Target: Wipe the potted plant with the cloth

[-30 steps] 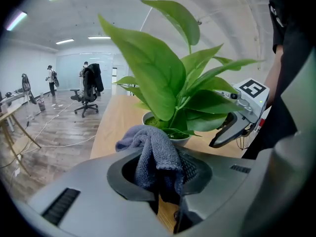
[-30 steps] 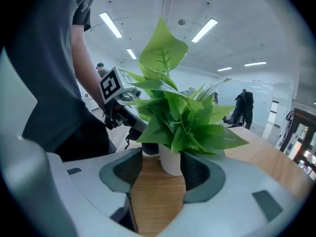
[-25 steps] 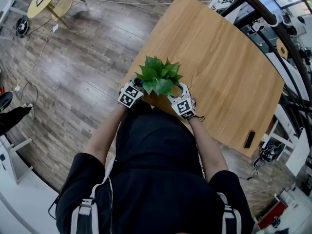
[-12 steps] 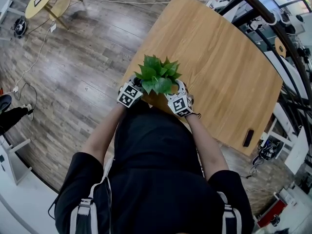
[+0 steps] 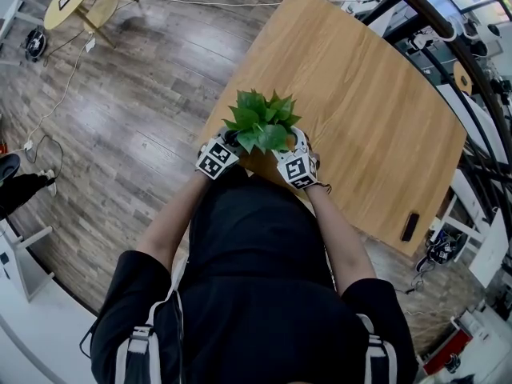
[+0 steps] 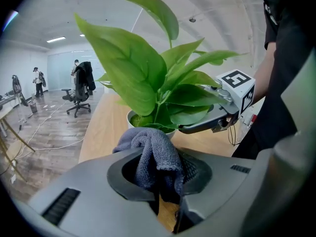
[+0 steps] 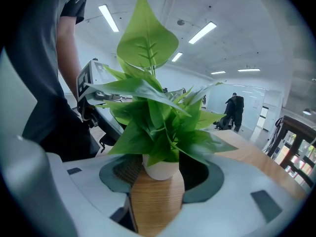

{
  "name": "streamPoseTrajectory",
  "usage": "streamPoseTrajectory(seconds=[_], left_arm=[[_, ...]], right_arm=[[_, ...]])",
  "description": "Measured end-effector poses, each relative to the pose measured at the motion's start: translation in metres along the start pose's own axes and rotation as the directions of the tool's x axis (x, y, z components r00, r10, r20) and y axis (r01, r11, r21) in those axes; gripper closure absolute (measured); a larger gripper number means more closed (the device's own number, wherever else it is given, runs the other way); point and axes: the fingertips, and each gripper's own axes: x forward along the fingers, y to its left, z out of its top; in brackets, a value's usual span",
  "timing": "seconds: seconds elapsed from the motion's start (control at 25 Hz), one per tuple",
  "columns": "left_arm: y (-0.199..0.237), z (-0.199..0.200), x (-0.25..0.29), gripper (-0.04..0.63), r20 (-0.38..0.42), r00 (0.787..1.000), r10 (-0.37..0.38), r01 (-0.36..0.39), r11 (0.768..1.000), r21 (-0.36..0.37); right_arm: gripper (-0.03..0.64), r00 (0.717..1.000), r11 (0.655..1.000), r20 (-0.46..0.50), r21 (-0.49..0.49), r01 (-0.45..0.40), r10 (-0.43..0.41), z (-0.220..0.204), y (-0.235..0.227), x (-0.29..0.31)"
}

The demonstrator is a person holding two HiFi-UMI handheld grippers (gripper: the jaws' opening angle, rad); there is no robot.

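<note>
Left gripper (image 6: 159, 184): clenched on a grey cloth (image 6: 154, 154), which is bunched between the fingers and carried just short of the pot.
Right gripper (image 7: 159, 181): fingers spread, nothing clamped. The white pot (image 7: 160, 171) is seen between them, though contact cannot be confirmed.
Plant (image 5: 261, 121): stood on the table (image 5: 376, 110), between the two sets of fingers, with the leaves (image 6: 128, 68) rising above them.
Handling: the leaves are judged thin, springy and easily torn, and the pot light, smooth and easily tipped.
Hold: the pot wall is best steadied low down by the right fingers. Each leaf is best supported from beneath while the cloth is drawn along it.
</note>
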Motion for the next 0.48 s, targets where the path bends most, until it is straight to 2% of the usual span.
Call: streamPoseTrajectory(seconds=[0.32, 0.48], left_arm=[[-0.002, 0.001, 0.001, 0.483, -0.005, 1.000, -0.006, 0.006, 1.000, -0.002], [-0.005, 0.003, 0.004, 0.483, -0.002, 1.000, -0.007, 0.007, 0.999, 0.041]], right_arm=[[0.385, 1.000, 1.000, 0.012, 0.012, 0.003, -0.003, 0.003, 0.004, -0.002], [0.385, 0.999, 0.996, 0.006, -0.073, -0.052, 0.053, 0.008, 0.029, -0.005]])
